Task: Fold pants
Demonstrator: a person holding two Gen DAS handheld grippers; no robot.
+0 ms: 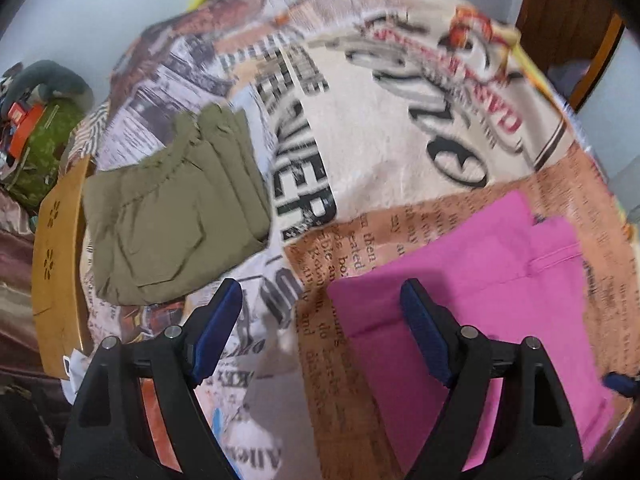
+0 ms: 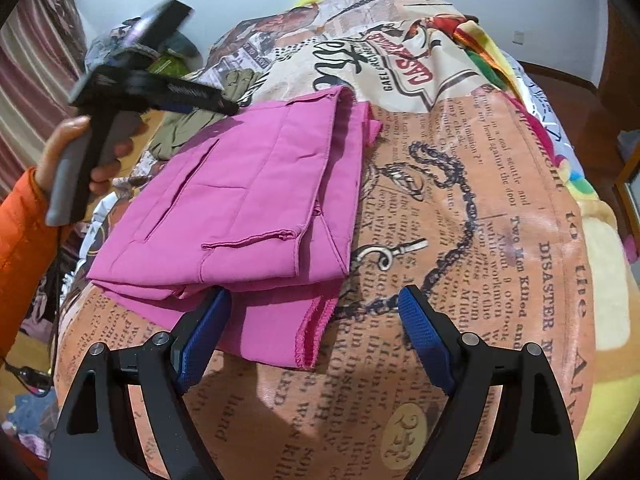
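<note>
Folded pink pants (image 2: 248, 192) lie on a newspaper-print bedspread (image 2: 460, 208). Their frayed lower edge reaches in between the fingers of my right gripper (image 2: 314, 300), which is open just above it without pressing on it. In the left wrist view the pink pants (image 1: 480, 280) are at the lower right. My left gripper (image 1: 320, 296) is open over bare bedspread (image 1: 376, 152), its right finger above the pants' left edge. A folded olive pair (image 1: 176, 208) lies farther left. From the right wrist view, a hand holds the left gripper (image 2: 216, 102) over the pink pants' far left corner.
A wooden board (image 1: 60, 264) with cut-out flowers borders the bed's left side, with a green cloth heap (image 1: 48, 140) beyond it. A bright multicoloured blanket (image 2: 580, 184) lies along the right side. An orange sleeve (image 2: 20, 232) comes in from the left. A brown door (image 1: 568, 20) stands behind.
</note>
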